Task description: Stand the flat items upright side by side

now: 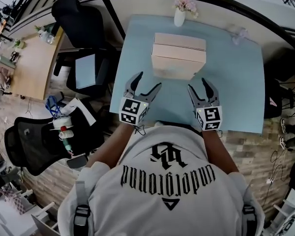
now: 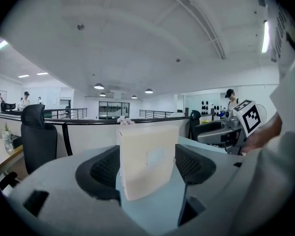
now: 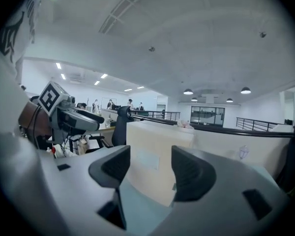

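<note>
- Head view: the cream boxes (image 1: 178, 58) lie stacked flat mid-worktop (image 1: 236, 92). A flower vase (image 1: 179, 14) stands behind them at 12 o'clock, and a black chair (image 1: 81, 21) at 10 o'clock. The left gripper (image 1: 148, 81) at 7 o'clock and the right gripper (image 1: 198, 85) at 5 o'clock are near the stack, not touching it.
- Left gripper view: fingers (image 2: 105, 168) apart, with the cream boxes (image 2: 147, 161) just ahead.
- Right gripper view: fingers (image 3: 189, 173) apart and empty, with the cream boxes (image 3: 155, 168) ahead.

Two cream boxes (image 1: 179, 41) (image 1: 178, 67), one flower vase (image 1: 179, 17), one blue table (image 1: 236, 82), two grippers: left gripper (image 1: 148, 80), right gripper (image 1: 197, 84)

Claw (image 3: 150, 173) parted, cream box (image 3: 155, 141) ahead
</note>
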A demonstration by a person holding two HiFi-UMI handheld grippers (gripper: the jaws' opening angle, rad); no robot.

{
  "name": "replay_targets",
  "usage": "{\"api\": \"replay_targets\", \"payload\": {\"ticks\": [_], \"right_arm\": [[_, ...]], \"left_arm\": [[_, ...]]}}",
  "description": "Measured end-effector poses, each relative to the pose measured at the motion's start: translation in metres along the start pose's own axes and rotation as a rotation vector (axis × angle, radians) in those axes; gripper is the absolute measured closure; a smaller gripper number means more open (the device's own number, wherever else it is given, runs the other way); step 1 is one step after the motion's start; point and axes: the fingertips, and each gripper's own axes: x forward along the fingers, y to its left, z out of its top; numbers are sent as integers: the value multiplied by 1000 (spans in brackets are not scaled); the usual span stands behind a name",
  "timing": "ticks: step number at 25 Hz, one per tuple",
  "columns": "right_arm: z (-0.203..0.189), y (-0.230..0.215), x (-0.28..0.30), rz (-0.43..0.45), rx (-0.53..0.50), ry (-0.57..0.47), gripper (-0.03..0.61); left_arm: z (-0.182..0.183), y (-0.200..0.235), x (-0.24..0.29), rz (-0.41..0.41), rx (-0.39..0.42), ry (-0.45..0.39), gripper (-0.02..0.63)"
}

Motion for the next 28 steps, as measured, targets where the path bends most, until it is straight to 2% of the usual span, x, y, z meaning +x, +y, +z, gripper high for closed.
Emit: {"api": "replay_targets", "payload": {"ticks": [3,5,9,16,18,23,28], "right_arm": [[8,10,-8,7,-3,-16,326],[19,17,-15,16,-10,-39,356],[39,28,-39,41,-41,-89,410],[61,36,-85,81,-88,-149,563],[61,41,-101,95,-99,-158,572],[43,39,-147,125,-72,-153,573],[21,39,-218,147,-59,-149,574]], "left_arm": [[3,-6,-13,-4,-5,-15,258],[7,-7,-20,-9,-11,-27,276],[19,-17,-36,-22,3,-60,377],[22,-51,-59,-41,24,-88,556],[20,-64,-67,-47,32,-91,605],[17,-109,-83,-48,33,-87,615],[19,-174,-108,-47,31,-100,615]]}}
